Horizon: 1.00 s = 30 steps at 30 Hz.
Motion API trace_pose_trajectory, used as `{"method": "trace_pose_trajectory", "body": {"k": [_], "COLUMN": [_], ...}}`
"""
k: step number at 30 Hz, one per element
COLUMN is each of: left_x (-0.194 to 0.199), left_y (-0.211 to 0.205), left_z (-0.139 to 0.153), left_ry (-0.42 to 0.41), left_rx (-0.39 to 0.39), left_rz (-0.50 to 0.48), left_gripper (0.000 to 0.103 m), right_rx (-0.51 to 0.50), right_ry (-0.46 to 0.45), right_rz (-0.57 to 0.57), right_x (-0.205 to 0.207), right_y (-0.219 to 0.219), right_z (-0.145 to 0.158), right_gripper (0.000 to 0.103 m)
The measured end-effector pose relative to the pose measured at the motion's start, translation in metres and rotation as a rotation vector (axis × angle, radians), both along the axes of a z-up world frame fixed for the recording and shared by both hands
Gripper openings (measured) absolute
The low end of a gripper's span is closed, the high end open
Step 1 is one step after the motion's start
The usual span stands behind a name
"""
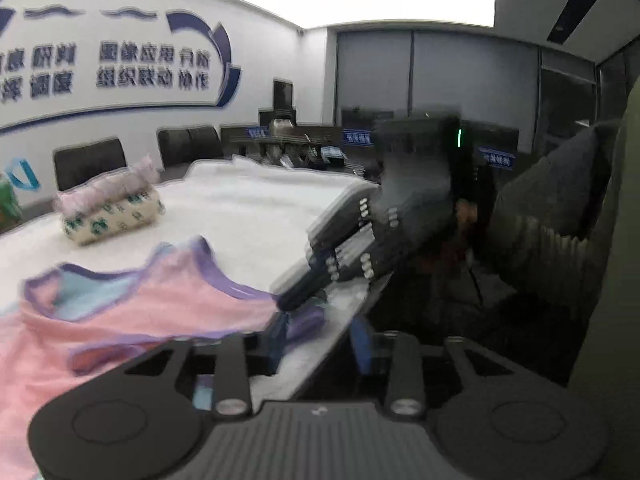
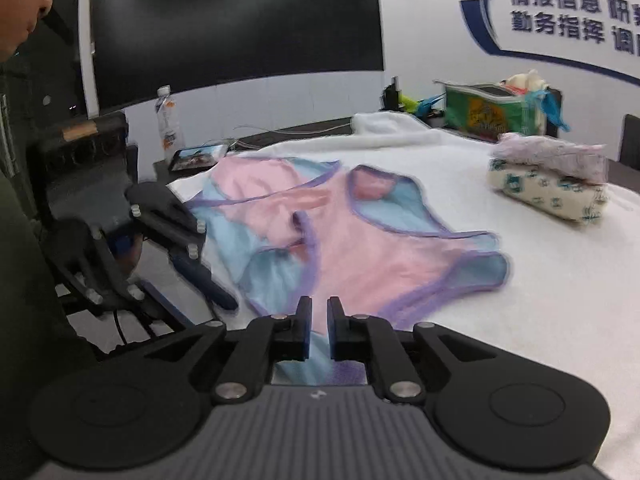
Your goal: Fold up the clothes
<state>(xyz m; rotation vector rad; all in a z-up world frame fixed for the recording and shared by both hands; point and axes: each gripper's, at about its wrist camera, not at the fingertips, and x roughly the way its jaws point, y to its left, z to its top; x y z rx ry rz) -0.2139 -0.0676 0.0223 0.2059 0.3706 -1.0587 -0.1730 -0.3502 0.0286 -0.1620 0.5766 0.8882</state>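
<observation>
My right claw point(image 2: 319, 316) is nearly clenched, only a thin gap between the pads, with the near hem of the pink and blue garment point(image 2: 352, 240) running in between them; whether the cloth is truly pinched I cannot tell. My left claw point(image 1: 318, 340) is released, fingers set wide apart, low at the worktop's edge just beside the garment's purple-trimmed strap; motion blur prevents a finer reading. Garment: pink front, light blue lining, purple binding, lying spread but rumpled on the near part of the worktop, one side flipped over on itself. Surface: a white towel-like cover point(image 2: 500, 320) over the whole worktop, bunched into a ridge at the far end. Farther along it, well apart from the garment, two folded items stacked: a pale lilac piece point(image 2: 550, 158) on top of a cream piece with green print point(image 2: 548, 196). Beyond the cover: a green bag point(image 2: 486, 110), a plastic bottle point(image 2: 168, 124) standing upright, a tablet point(image 2: 198, 156) lying beside it. Room: a large dark screen point(image 2: 236, 20) on a white wall, blue lettering point(image 1: 154, 66) on the wall, dark chairs point(image 1: 90, 162) along the far side of the worktop, grey blinds point(image 1: 436, 76), bright ceiling panel.
</observation>
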Motion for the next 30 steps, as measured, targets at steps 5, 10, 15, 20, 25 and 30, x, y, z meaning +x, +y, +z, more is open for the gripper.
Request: {"method": "trace_pose_trajectory", "body": {"k": [5, 10, 15, 20, 25, 30], "left_x": [0.004, 0.017, 0.024, 0.024, 0.026, 0.024], "left_y": [0.055, 0.097, 0.128, 0.132, 0.124, 0.153], "left_z": [-0.003, -0.011, -0.010, -0.005, -0.014, -0.016], "left_ry": [-0.013, -0.019, -0.017, -0.019, -0.050, -0.049], "left_rx": [0.045, 0.103, 0.085, 0.046, 0.161, 0.189], "left_rz": [0.106, 0.225, 0.268, 0.218, 0.185, 0.270], "left_gripper": [0.041, 0.041, 0.041, 0.041, 0.041, 0.042], "right_rx": [-0.070, -0.055, -0.061, -0.100, -0.176, -0.181], "right_ry": [0.060, -0.071, -0.151, -0.151, -0.140, -0.112], "right_rz": [-0.001, -0.072, -0.051, -0.020, 0.016, -0.017], "right_x": [0.000, -0.011, -0.019, -0.016, -0.020, -0.021], "right_y": [0.017, 0.028, 0.065, 0.093, 0.105, 0.097], "right_z": [-0.010, 0.017, 0.022, 0.015, 0.005, -0.004], "right_gripper": [0.009, 0.054, 0.054, 0.054, 0.053, 0.042]}}
